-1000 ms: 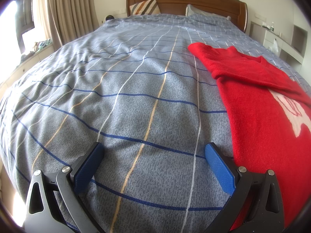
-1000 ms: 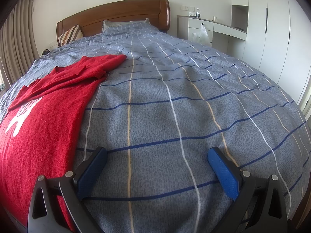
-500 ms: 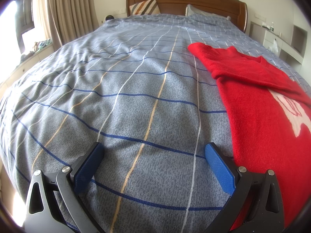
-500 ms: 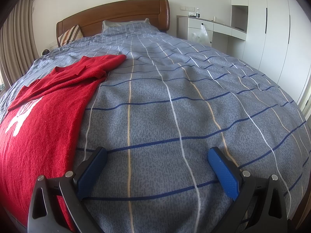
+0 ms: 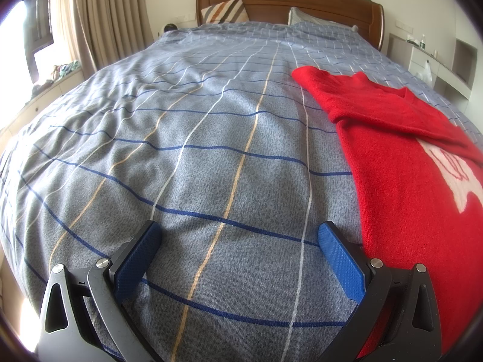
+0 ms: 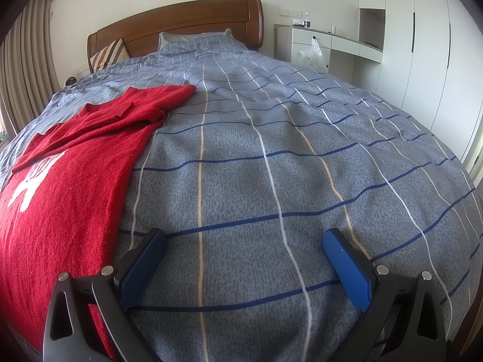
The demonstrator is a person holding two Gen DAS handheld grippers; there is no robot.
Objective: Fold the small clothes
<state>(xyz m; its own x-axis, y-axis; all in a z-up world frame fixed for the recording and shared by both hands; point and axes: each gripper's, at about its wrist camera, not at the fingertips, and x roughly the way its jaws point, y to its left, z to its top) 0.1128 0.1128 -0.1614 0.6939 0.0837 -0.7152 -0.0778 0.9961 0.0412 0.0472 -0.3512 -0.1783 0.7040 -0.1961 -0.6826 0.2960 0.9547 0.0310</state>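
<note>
Red knit, a sweater [image 5: 401,163] lies flat on the bed [image 5: 211,138], sleeves folded across its chest, between the two grippers. The left gripper [image 5: 238,238] and right gripper [image 6: 244,244] hover over bare checked cover, jaws spread wide and holding nothing.

A home bedroom is indicated by a wide bed with blue-grey checked cover [image 5: 211,138], curved wooden headboard [image 6: 187,21], beige pleated curtains [image 5: 105,15] and white built-in wardrobes [image 6: 422,45].
</note>
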